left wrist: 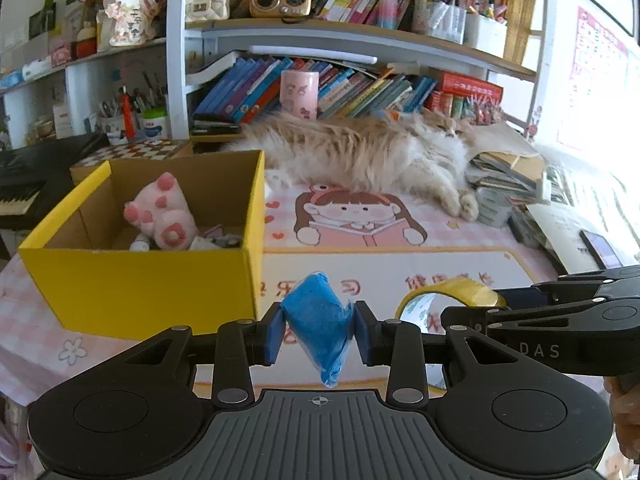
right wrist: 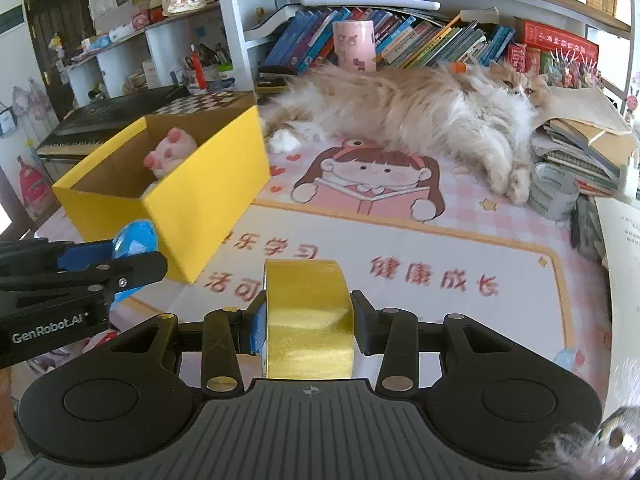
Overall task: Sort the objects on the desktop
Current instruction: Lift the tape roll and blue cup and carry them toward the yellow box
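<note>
Blue pads of our left hand-held gripper (left wrist: 318, 330) pinch a crumpled blue packet (left wrist: 318, 320) above the tabletop (left wrist: 400, 268), just right of the yellow box (left wrist: 140, 280) holding a pink plush toy (left wrist: 164, 216). From the right wrist, our right hand-held gripper (right wrist: 308, 320) grips a yellow tape roll (right wrist: 308, 320); a cat (right wrist: 400, 120) lies behind.
</note>
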`<state>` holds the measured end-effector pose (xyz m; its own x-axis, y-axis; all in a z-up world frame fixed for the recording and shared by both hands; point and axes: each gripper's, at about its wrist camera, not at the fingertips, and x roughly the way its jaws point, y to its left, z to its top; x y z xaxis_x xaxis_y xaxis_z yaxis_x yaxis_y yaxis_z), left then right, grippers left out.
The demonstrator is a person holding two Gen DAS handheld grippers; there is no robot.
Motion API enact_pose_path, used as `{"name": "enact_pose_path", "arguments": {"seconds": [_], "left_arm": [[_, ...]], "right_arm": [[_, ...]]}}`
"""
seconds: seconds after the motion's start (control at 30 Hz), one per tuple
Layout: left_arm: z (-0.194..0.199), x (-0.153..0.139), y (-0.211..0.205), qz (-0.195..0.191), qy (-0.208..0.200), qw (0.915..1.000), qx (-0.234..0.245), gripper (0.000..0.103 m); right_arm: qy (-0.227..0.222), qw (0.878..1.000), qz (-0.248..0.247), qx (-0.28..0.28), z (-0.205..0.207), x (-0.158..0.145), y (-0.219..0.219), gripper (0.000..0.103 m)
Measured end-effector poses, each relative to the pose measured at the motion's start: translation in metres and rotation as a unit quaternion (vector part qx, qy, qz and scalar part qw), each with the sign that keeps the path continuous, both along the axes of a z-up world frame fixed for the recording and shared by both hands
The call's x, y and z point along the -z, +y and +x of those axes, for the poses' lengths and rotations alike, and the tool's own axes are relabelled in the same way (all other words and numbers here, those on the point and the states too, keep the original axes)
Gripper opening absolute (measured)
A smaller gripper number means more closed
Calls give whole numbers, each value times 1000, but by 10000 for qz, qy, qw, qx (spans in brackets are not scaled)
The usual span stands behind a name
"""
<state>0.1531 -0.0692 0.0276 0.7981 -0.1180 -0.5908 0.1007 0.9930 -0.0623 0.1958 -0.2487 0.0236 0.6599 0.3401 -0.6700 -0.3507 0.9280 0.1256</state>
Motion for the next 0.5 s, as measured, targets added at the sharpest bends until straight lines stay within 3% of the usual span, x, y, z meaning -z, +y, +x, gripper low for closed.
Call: {"name": "enact_pose_path", "arguments": {"seconds": [0.5], "left_arm": [[-69, 8, 80, -69, 142, 9994, 295, 35]], "right_arm": [[114, 9986, -16, 523, -88, 4, 71, 38]]}}
